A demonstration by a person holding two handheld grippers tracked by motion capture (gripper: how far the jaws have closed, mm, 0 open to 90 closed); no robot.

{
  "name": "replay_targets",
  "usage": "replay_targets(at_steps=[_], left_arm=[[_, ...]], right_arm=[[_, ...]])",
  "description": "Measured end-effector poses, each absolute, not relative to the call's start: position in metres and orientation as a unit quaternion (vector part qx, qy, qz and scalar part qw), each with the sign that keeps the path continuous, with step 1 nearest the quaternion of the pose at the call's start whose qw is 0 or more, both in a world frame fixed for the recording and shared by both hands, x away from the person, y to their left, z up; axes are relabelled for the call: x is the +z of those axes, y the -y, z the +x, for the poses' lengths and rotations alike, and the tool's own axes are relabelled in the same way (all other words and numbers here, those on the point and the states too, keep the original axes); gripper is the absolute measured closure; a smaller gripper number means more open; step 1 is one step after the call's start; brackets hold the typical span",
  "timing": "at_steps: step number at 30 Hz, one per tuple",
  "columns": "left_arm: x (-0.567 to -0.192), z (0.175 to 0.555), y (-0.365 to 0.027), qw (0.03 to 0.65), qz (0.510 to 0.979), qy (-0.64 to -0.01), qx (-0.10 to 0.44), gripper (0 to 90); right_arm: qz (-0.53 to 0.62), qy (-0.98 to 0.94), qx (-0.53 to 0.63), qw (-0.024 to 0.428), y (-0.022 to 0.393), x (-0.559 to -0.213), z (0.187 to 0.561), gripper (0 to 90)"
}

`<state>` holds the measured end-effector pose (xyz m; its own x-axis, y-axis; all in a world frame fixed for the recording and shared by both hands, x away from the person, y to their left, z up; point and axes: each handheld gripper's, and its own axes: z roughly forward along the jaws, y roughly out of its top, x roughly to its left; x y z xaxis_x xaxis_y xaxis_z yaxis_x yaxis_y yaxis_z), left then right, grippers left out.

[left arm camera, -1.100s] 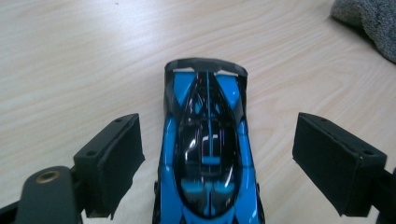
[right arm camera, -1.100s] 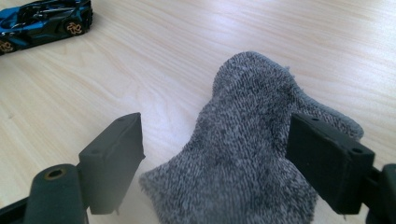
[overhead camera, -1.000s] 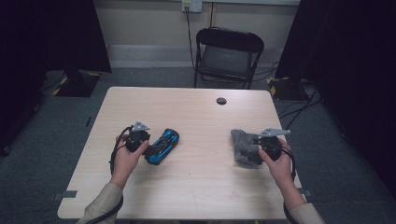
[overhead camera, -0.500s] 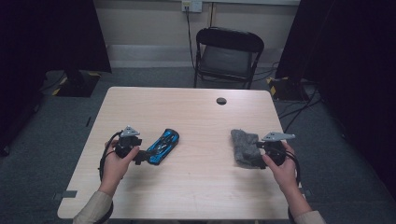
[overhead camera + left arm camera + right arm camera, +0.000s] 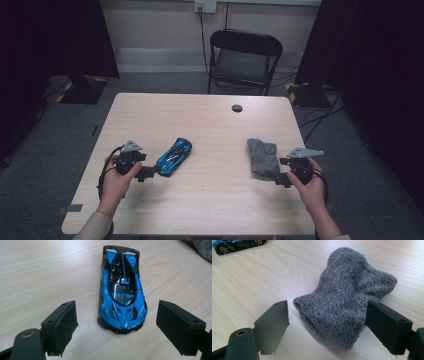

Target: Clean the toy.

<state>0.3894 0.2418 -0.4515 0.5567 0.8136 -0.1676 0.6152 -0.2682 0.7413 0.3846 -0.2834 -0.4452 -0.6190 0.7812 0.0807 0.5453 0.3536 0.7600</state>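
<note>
Facing toy car, left gripper agape.

Blue-and-black toy car, speckled grey sock, pale woodgrain table

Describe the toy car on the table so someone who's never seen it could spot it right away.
On the wooden table, look left of centre, just ahead of the open left gripper. The toy car lies there, glossy blue and black, unlike the soft grey sock on the right.
</note>
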Motion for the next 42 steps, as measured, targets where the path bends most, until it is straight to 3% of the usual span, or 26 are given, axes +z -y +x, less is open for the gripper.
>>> replay_targets(at_steps=[42], left_arm=[[-0.471,0.344,-0.276,0.383,0.804,-0.441,0.109,17.0]], right_arm=[[0.418,-0.816,0.371,0.147,0.315,-0.470,0.342,19.0]])
